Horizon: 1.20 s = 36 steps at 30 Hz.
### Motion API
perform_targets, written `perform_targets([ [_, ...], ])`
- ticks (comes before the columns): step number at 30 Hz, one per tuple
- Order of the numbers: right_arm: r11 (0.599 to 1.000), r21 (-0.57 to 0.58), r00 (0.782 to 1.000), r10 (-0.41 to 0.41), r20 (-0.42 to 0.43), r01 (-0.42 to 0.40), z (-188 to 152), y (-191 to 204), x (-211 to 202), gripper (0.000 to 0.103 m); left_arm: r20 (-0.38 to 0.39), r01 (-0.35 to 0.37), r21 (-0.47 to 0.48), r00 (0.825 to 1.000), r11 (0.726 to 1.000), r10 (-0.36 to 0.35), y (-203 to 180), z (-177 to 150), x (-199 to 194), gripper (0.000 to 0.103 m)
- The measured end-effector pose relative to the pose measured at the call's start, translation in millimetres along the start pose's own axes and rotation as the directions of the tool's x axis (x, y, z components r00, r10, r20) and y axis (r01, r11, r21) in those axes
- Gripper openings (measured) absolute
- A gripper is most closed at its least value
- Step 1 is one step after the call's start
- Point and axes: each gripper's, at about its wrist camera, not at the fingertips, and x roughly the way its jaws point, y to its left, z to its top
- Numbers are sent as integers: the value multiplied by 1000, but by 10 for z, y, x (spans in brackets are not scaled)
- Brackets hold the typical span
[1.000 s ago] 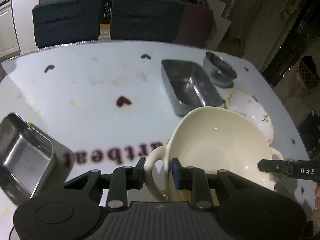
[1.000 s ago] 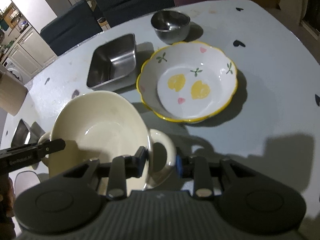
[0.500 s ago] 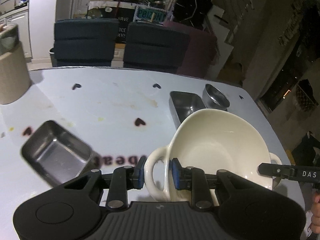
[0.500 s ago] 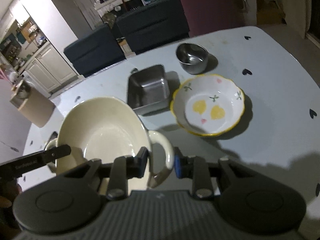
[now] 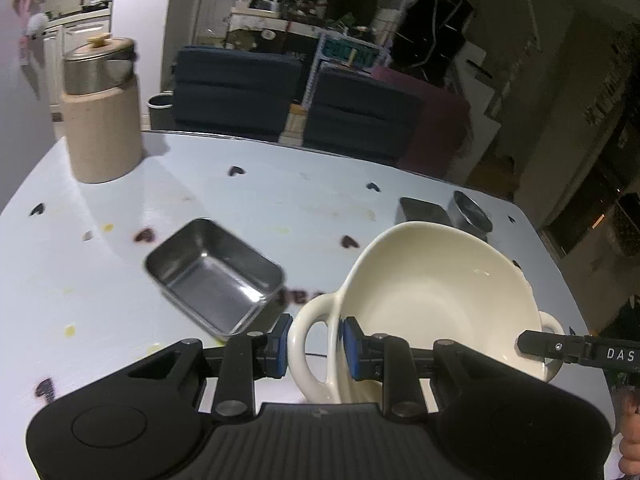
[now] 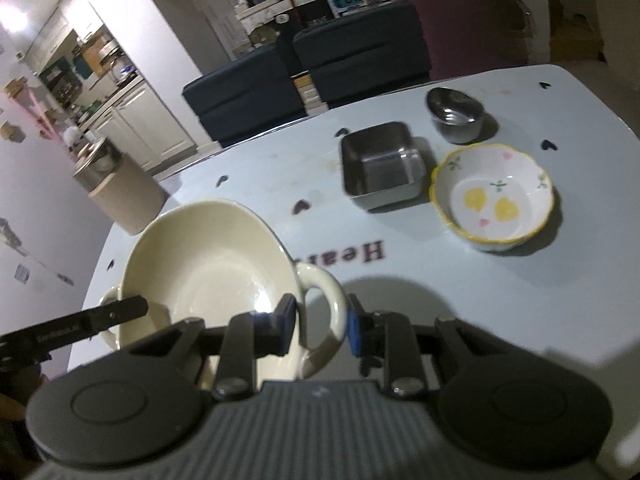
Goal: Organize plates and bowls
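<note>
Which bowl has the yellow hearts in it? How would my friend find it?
Look at the pale blue table printed with little dark hearts. Near its far right side, the white scalloped ceramic bowl sits beside a square steel tin, in front of a small round steel bowl. Only it has a wavy yellow rim and painted hearts and leaves.

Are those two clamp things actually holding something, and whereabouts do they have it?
Yes: the cream bowl. The left gripper pinches one loop handle, the right gripper the opposite handle.

Glossy cream ceramic bowl [image 5: 432,296], shiny steel tray [image 5: 214,276], smooth pale table [image 5: 280,200].
</note>
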Motion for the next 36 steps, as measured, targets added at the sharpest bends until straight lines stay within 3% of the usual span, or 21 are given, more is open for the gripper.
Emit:
perform_targets([
  [19, 993, -92, 995, 62, -76, -69, -133, 550, 300, 30, 20, -70, -87, 997, 994, 72, 648, -244, -301, 28],
  [28, 988, -133, 989, 59, -132, -77, -248, 742, 468, 30, -13, -98, -107, 995, 989, 97, 886, -373, -269, 30],
  [36, 988, -149, 982, 4, -187, -33, -361, 731, 568, 30, -91, -105, -113, 991, 988, 95, 945, -533, -43, 32],
])
